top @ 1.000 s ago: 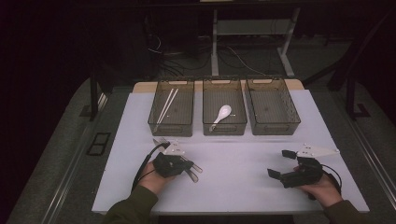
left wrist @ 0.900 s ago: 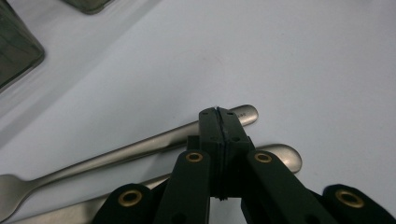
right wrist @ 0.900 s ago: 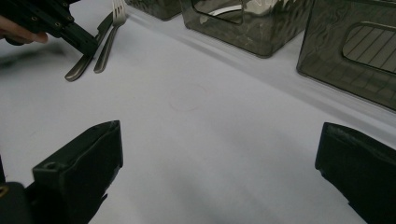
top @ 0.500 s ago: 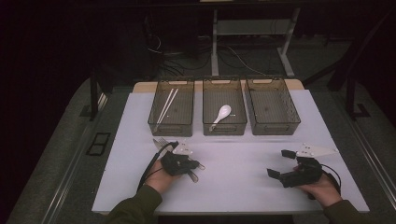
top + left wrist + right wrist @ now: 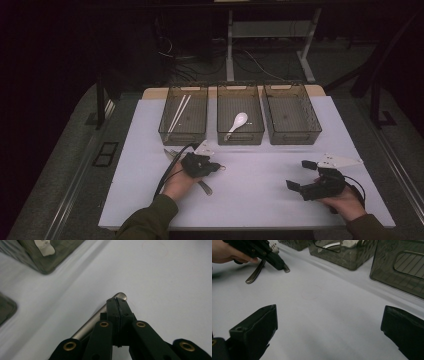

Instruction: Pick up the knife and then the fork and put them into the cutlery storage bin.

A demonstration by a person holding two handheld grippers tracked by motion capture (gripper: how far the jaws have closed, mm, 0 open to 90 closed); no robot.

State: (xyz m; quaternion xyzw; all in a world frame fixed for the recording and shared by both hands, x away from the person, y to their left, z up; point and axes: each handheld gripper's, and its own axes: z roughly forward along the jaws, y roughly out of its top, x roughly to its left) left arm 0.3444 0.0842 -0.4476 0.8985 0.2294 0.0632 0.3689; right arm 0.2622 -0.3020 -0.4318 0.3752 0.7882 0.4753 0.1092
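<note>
— Jaws on the left gripper (image 5: 216, 167) look pressed tight together to me. Are they pinching anything?

— From the left gripper view, the pads (image 5: 117, 307) meet at the rounded end of a metal utensil handle (image 5: 97, 320), which runs back under the gripper. Whether they clamp it or only touch it, I cannot tell.

— And where is that piece?

— Low over the white table (image 5: 260, 195), in front of the middle bin (image 5: 240, 136), the one with the white spoon (image 5: 236, 124). Another metal handle (image 5: 256, 273) lies flat on the table beside the left hand (image 5: 176, 181).

— What about the other side?

— Right gripper (image 5: 301, 175) has its jaws spread wide with only bare tabletop between them, well apart from the left one. The chopsticks (image 5: 178, 115) lie in the left bin (image 5: 184, 131).
</note>
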